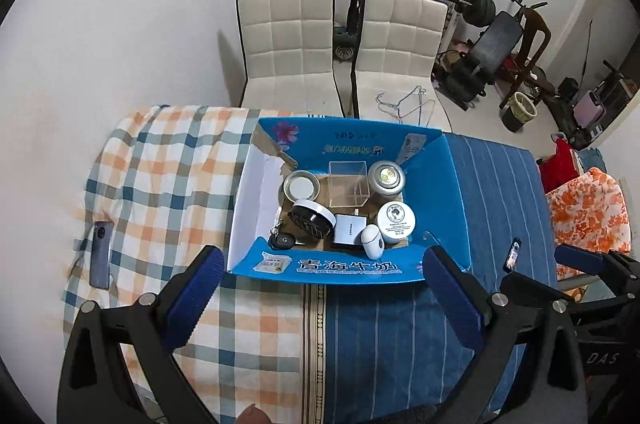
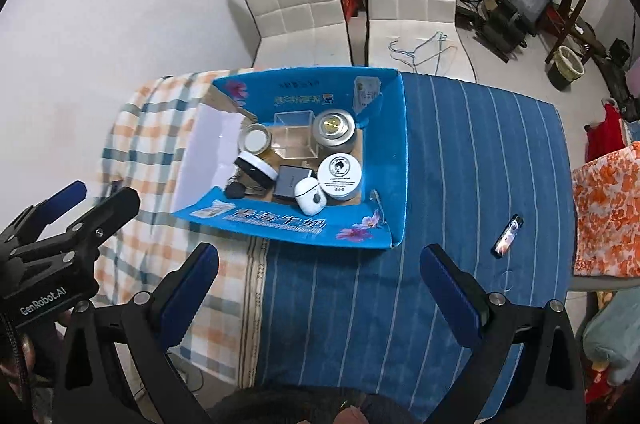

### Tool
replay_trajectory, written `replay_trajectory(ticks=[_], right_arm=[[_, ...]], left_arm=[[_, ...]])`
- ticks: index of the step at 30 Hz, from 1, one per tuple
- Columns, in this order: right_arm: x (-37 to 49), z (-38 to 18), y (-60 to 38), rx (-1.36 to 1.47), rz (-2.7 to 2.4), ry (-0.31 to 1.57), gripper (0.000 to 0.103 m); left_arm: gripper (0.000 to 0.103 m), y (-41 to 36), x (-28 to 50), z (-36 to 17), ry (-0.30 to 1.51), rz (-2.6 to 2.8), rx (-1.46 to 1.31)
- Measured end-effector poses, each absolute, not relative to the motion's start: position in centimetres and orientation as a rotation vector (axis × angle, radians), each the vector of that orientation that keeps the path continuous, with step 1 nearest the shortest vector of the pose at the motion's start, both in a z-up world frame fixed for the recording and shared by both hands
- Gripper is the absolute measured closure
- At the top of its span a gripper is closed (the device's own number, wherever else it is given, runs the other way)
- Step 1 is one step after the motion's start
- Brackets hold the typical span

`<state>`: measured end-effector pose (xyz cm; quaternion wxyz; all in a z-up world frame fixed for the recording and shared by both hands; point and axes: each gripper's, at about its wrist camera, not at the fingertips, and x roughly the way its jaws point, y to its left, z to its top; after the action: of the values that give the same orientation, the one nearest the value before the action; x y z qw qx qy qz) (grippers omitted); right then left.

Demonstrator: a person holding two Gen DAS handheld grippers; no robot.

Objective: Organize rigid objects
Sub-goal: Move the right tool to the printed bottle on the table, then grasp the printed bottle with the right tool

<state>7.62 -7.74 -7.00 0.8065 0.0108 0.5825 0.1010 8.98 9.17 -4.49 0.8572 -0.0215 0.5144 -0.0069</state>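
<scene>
Both grippers stand wide open and hold nothing. The left gripper point(image 1: 324, 288) hangs over the near edge of the blue cardboard box point(image 1: 344, 270), which sits in the middle of the frame on the table. The right gripper point(image 2: 320, 284) hangs over the blue striped cloth point(image 2: 460, 163), just in front of the box's near right corner.

Inside the box lie a clear plastic cube point(image 1: 347, 183), a round silver tin point(image 1: 386, 177), a white round jar point(image 1: 396, 220), a white earbud case point(image 1: 372, 242), a black round case with white rim point(image 1: 311, 218) and a black car key point(image 1: 282, 241).

To the right of the box the striped cloth is free up to a small black lighter point(image 2: 507, 236) near the table's right edge. At the left edge a grey phone point(image 1: 102, 254) lies on the checked cloth point(image 1: 168, 183).
</scene>
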Motion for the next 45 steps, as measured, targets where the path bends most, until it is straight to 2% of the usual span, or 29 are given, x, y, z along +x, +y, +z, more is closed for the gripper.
replay_trajectory(ticks=[4,9,17,22,26,30,31,32,34,36,37,38,39,40,45], right_arm=[[7.1,-6.7,-8.6,0.035,0.241,1.244,0.0],[8.1,-9.4,-12.4,0.108,0.175,1.276,0.0],[10.9,-14.2,-27.2,0.278,-0.157,1.296,0.0],[13.4,-20.9,-36.1,0.392,-0.309,1.338,0.002],[15.6,-28.6,-40.4,0.467,-0.371,1.465,0.022],[16.4,-33.7,-41.2,0.491,-0.404,1.562,0.028],[16.4,-34.6,-41.1,0.491,-0.411,1.576,0.032],[16.4,-35.2,-41.0,0.49,-0.417,1.585,0.032],[16.5,-35.0,-40.5,0.443,-0.444,1.55,0.039],[16.6,-35.1,-39.9,0.409,-0.471,1.542,0.042],[16.4,-35.0,-39.7,0.406,-0.477,1.526,0.047],[16.4,-34.8,-39.4,0.397,-0.479,1.517,0.061],[16.4,-34.7,-39.1,0.381,-0.476,1.514,0.071],[16.5,-34.5,-38.5,0.357,-0.474,1.519,0.076],[16.0,-33.8,-38.9,0.377,-0.46,1.51,0.076]], left_arm=[[0.001,7.8,9.4,-5.1,1.093,-0.014,-0.04],[0.001,3.1,11.1,-7.4,1.12,-0.071,0.0],[0.001,-8.4,16.3,-13.3,1.129,-0.199,0.045],[0.001,-14.2,19.2,-18.1,1.153,-0.153,0.106],[0.001,-18.2,20.4,-21.7,1.17,-0.113,0.263],[0.001,-19.6,20.9,-23.4,1.193,-0.101,0.304],[0.001,-19.7,21.0,-23.5,1.193,-0.1,0.306],[0.001,-19.9,21.0,-23.7,1.195,-0.096,0.312],[0.001,-20.0,21.1,-23.9,1.201,-0.096,0.315],[0.001,-20.0,21.2,-24.0,1.205,-0.093,0.311],[0.001,-20.0,21.2,-24.0,1.206,-0.092,0.31],[0.001,-20.0,21.2,-23.9,1.207,-0.092,0.309],[0.001,-19.9,21.1,-23.8,1.207,-0.091,0.306],[0.001,-19.9,21.2,-23.8,1.208,-0.089,0.305],[0.001,-18.8,20.7,-22.5,1.214,-0.101,0.273]])
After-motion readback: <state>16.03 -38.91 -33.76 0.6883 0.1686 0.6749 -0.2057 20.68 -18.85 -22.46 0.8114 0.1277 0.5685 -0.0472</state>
